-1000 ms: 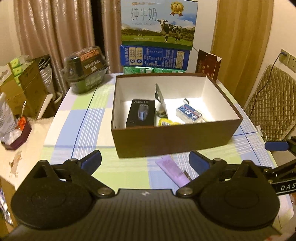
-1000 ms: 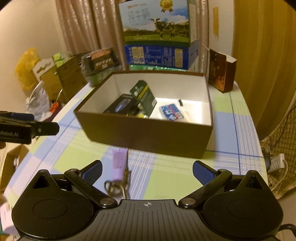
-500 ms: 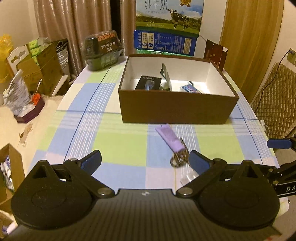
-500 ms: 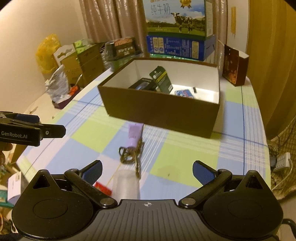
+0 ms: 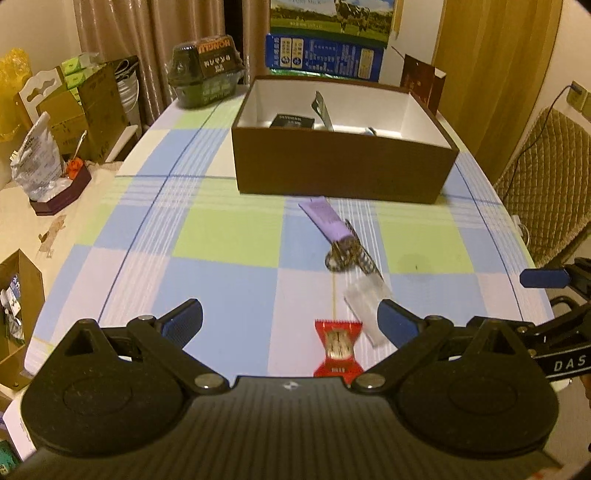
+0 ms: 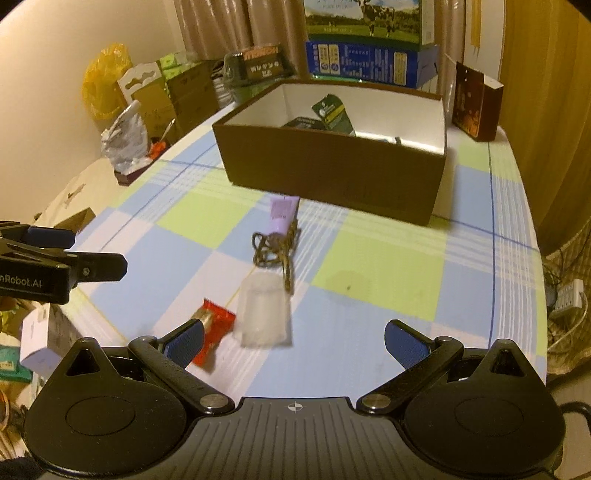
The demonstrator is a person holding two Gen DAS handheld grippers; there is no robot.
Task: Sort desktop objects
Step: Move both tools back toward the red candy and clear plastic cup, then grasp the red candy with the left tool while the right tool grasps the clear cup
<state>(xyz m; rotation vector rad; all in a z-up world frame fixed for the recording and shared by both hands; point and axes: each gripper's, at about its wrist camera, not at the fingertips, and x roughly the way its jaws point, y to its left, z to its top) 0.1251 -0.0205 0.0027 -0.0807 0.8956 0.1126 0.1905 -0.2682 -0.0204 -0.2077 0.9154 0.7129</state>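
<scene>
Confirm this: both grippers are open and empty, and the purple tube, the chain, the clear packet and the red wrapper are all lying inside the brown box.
Wrong on one count. The purple tube, chain, clear packet and red wrapper lie on the checked tablecloth in front of the brown box, as the left wrist view shows. Left gripper and right gripper are open and empty.

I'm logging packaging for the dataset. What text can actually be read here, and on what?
"PURE MILK": milk carton behind the brown box.
"DAS": right gripper.
"nRobot.AI": left gripper.
Print on the purple tube, red packet and blue carton: too blurred to read.
</scene>
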